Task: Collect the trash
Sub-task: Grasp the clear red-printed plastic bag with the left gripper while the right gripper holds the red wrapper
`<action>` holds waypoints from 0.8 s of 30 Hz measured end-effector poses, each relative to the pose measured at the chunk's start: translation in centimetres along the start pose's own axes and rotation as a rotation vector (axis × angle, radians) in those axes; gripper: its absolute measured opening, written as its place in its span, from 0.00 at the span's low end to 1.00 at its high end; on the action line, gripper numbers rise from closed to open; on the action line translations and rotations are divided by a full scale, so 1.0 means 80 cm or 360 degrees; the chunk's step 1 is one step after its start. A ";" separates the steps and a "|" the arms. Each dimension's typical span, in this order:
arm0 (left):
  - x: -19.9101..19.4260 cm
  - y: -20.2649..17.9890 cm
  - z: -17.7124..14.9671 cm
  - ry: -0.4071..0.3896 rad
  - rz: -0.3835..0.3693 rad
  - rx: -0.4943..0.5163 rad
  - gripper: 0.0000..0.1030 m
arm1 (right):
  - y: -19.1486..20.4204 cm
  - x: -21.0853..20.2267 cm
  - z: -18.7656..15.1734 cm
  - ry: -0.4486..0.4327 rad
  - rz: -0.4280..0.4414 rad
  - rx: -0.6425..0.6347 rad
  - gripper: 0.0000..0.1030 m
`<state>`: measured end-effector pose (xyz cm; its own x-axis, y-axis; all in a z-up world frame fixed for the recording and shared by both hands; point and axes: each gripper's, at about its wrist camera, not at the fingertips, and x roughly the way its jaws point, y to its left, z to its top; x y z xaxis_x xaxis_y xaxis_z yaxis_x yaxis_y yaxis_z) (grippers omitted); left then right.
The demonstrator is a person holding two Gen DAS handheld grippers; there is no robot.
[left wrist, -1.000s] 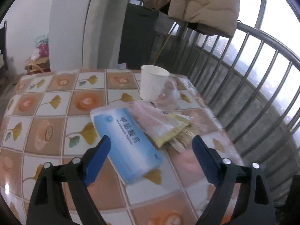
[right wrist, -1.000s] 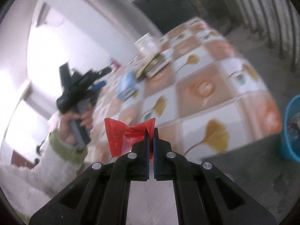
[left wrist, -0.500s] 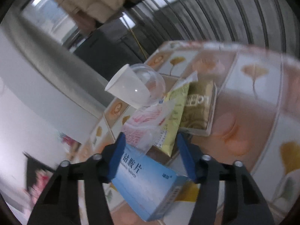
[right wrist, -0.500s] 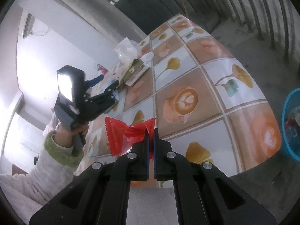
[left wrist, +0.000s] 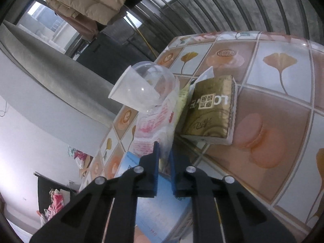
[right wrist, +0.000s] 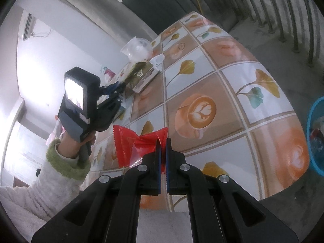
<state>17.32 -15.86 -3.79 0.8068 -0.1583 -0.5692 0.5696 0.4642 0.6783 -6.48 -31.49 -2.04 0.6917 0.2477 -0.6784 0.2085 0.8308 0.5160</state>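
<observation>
My left gripper [left wrist: 164, 154] is shut on the near end of a clear pink-printed plastic wrapper [left wrist: 154, 125] that lies over a pile of trash on the tiled table [left wrist: 283, 105]. The pile holds a blue box [left wrist: 160, 208], a gold packet [left wrist: 212, 111], a yellow-green sachet [left wrist: 183, 99] and a white paper cup [left wrist: 131, 93] with a clear dome lid [left wrist: 156, 81]. My right gripper [right wrist: 163, 143] is shut on a red wrapper [right wrist: 133, 143] above the table's near edge. The left gripper [right wrist: 113, 93] also shows in the right wrist view.
A blue bin [right wrist: 316, 139] with trash in it stands on the floor beside the table's right corner. A metal railing [left wrist: 243, 4] runs behind the table. A beige jacket [left wrist: 91, 0] hangs over a dark cabinet [left wrist: 113, 48]. A crumpled white scrap [right wrist: 157, 59] lies near the cup.
My left gripper has tilted, moved in over the pile and closed from wide open onto the clear wrapper. My right gripper has kept its hold on the red wrapper, shifting a little over the table.
</observation>
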 end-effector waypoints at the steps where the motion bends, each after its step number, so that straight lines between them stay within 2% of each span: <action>1: -0.003 0.001 0.000 -0.0008 0.0000 0.0002 0.07 | 0.000 0.000 0.000 -0.0001 -0.0002 0.0000 0.02; 8: -0.040 0.005 0.003 -0.0083 -0.0038 -0.0004 0.05 | 0.001 -0.003 -0.001 -0.0009 -0.0004 -0.0010 0.02; 16: -0.105 -0.003 -0.010 -0.0124 -0.0207 -0.0049 0.05 | 0.002 -0.010 -0.006 -0.0031 -0.0002 -0.0012 0.02; 19: -0.126 -0.011 -0.024 -0.0095 -0.0321 -0.0084 0.06 | 0.002 -0.015 -0.009 -0.0047 -0.0010 -0.0013 0.02; 21: -0.140 -0.019 -0.037 -0.0057 -0.0437 -0.0117 0.06 | 0.000 -0.019 -0.010 -0.0059 -0.0022 -0.0011 0.02; 24: -0.151 -0.027 -0.054 0.0031 -0.0714 -0.0217 0.09 | -0.007 -0.024 -0.011 -0.0067 -0.0043 0.0009 0.02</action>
<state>5.65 -11.13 -0.36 0.4819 -0.3538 -0.8017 0.8346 0.4640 0.2969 -8.51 -31.95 -1.49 0.7144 0.2039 -0.6694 0.2312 0.8341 0.5008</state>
